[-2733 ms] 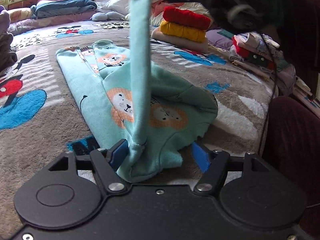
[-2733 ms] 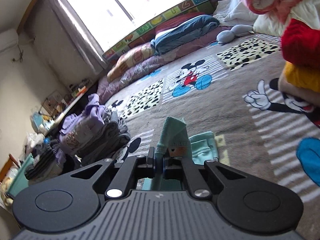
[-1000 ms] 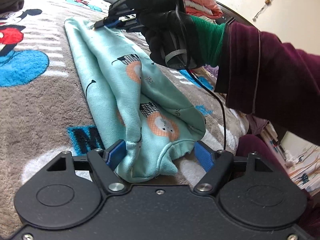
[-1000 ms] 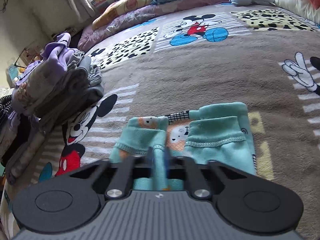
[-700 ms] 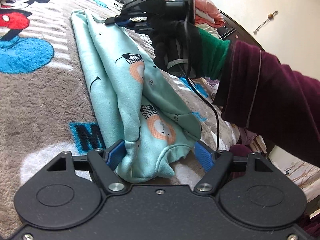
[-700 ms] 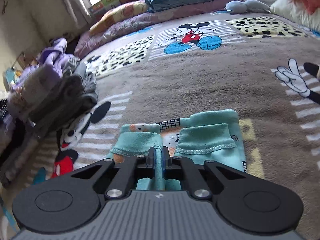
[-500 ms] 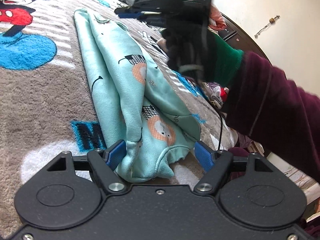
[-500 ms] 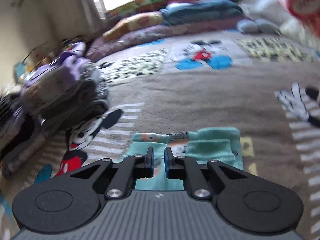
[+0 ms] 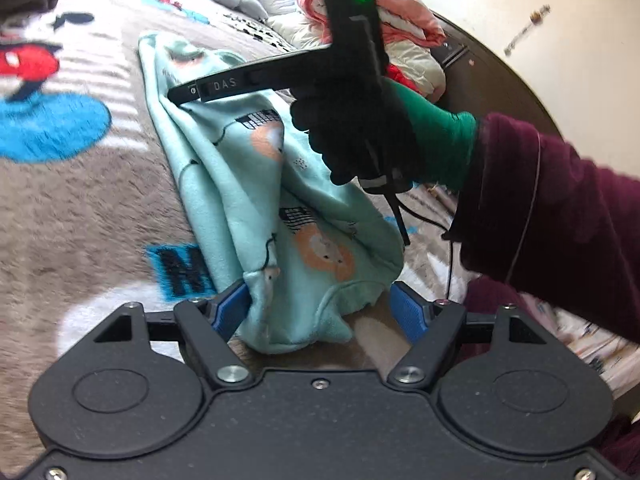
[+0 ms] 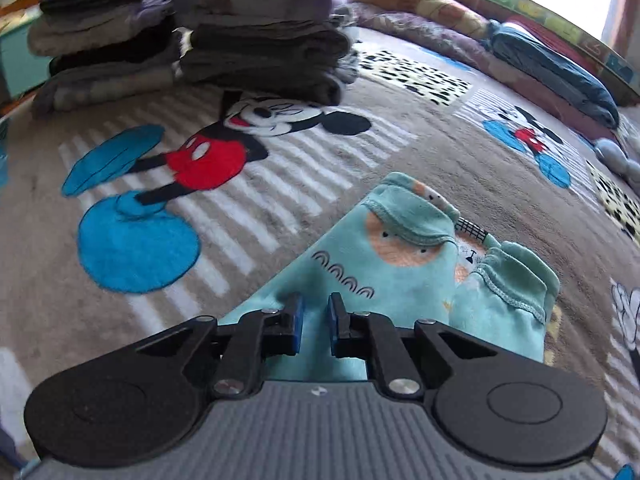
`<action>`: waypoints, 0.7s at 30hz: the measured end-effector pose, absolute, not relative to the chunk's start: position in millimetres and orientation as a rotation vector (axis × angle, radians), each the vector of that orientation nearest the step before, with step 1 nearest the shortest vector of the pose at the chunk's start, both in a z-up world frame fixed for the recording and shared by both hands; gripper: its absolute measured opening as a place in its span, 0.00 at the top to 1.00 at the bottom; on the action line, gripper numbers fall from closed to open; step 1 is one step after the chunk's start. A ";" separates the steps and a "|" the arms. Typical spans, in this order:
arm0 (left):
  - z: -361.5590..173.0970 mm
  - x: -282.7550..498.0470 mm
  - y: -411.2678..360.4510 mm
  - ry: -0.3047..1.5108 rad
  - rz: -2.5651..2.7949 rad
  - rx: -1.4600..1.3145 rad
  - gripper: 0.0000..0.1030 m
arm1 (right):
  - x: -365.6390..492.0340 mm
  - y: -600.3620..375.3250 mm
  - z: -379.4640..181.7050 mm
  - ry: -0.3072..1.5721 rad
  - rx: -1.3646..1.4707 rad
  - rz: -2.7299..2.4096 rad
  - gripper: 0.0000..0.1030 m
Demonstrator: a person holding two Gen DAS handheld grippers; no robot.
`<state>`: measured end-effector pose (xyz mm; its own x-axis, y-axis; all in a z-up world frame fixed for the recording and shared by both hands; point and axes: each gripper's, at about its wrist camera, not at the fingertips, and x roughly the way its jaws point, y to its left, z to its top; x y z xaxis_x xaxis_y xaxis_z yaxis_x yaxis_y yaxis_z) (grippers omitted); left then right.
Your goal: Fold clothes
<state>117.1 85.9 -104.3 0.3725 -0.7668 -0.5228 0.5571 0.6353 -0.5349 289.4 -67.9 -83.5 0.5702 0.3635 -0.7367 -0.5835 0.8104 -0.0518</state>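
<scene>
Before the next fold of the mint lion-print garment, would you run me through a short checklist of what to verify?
1. Right gripper free of cloth: ok; its jaws have just been opening a little, nothing pinched between them.
2. Left gripper around the near end of the garment: ok; jaws wide, whether both pads press the cloth: cannot tell.
3. Garment lying long and narrow on the blanket: ok.
4. Cuffed ends lined up: not ok, one sits further out.
5. Bare blanket beside the garment for the fold: ok.
</scene>
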 end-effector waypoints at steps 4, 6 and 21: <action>-92.6 109.4 95.4 0.706 -0.771 -0.232 0.27 | 284.1 -67.2 -78.6 0.775 -0.318 0.551 0.83; -83.0 105.9 96.1 0.593 -0.740 -0.219 0.27 | 279.9 -71.3 -71.1 0.751 -0.292 0.550 0.83; -98.8 126.8 41.7 0.663 -0.755 -0.088 0.27 | 233.7 -125.1 -59.7 0.766 -0.175 0.561 0.83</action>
